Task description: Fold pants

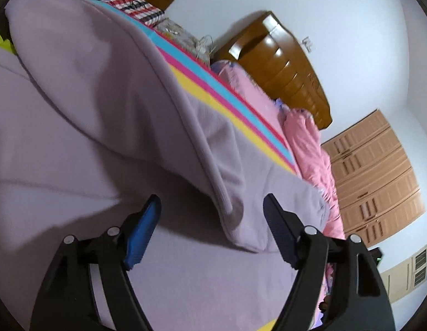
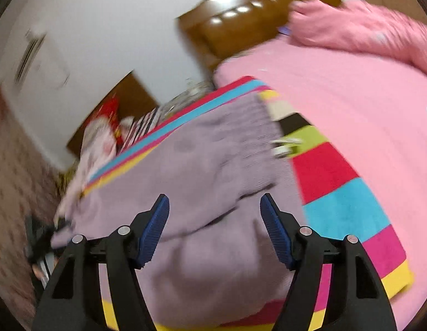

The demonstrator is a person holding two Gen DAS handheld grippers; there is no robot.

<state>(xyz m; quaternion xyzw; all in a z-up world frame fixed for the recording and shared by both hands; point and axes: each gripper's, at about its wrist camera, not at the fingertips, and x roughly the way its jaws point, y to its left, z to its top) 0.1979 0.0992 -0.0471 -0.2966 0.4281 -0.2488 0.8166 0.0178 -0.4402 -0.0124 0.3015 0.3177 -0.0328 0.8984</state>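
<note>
1. Two grippers in view, one per wrist camera; both stand with jaws apart and nothing clamped between the pads.
2. Left gripper [image 1: 212, 227]: blue-padded fingers [image 1: 143, 234] spread wide above the lilac pants [image 1: 108, 115]. A folded edge with a thick seam runs down between the fingers, but neither pad presses on it.
3. Right gripper [image 2: 214, 227]: jaws parted, pads [image 2: 155, 231] clear of the cloth. The pants [image 2: 207, 182] lie below and ahead of it; this view is motion-blurred, so fine detail of the fabric is uncertain.
4. Pants location: spread on a striped mat [image 2: 343, 207] (yellow, magenta, cyan, red bands) that lies on a pink bed sheet [image 2: 351, 96]. In the right view the ribbed waistband end [image 2: 254, 121] points away from the gripper, toward the headboard side.
5. One layer of the pants lies folded over another in the left view, with a rounded fold at the near corner.
6. Surroundings: brown wooden headboard [image 1: 285, 63], pink quilt [image 2: 365, 30] bunched beside it, light wooden wardrobe [image 1: 373, 173] against the wall, and a checked cloth [image 1: 136, 8] past the mat's far edge.
</note>
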